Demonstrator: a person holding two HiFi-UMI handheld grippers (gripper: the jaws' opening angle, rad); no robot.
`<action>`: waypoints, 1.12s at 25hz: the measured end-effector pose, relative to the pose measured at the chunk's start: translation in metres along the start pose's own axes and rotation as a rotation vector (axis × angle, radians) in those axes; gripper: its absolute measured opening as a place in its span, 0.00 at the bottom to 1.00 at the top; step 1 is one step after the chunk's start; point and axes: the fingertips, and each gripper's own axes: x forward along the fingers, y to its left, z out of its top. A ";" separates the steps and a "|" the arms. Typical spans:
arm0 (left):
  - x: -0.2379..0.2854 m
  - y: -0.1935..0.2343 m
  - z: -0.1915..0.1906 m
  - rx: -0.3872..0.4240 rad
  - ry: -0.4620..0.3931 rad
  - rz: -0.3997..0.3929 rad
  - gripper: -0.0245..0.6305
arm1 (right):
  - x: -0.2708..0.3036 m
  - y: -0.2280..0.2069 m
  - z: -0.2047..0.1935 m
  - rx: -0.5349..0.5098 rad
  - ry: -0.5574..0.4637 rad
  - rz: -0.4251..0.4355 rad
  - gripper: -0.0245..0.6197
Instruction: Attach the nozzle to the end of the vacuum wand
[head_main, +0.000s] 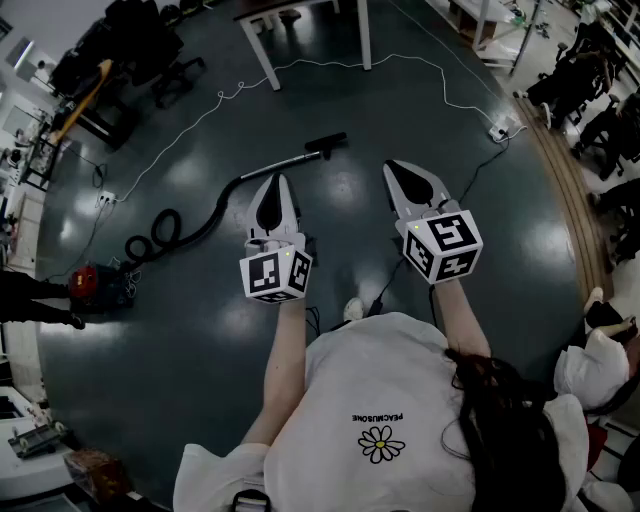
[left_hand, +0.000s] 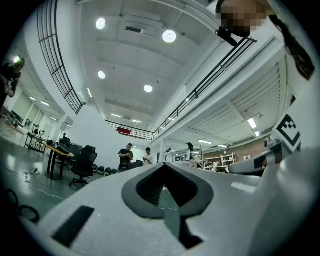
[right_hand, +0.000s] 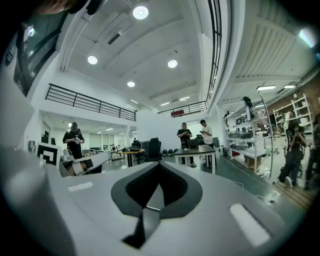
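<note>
Both tools are held side by side above the dark floor: the left tool has its jaws closed together with nothing between them, and the right tool is likewise closed and empty. On the floor beyond them lies the silver vacuum wand, with the black nozzle at its far end, touching it or just beside it; I cannot tell which. A black hose curls from the wand toward the red vacuum body at the left, and a white cable trails across the floor.
</note>
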 end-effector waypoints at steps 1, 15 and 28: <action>0.001 0.002 0.001 0.002 0.001 -0.001 0.04 | 0.003 0.002 0.000 0.005 0.000 0.001 0.05; 0.013 0.029 -0.006 -0.002 0.021 -0.049 0.04 | 0.038 0.023 -0.005 -0.015 0.022 0.018 0.05; 0.062 0.134 -0.028 -0.008 0.020 -0.039 0.04 | 0.132 -0.017 -0.029 0.022 0.034 -0.075 0.05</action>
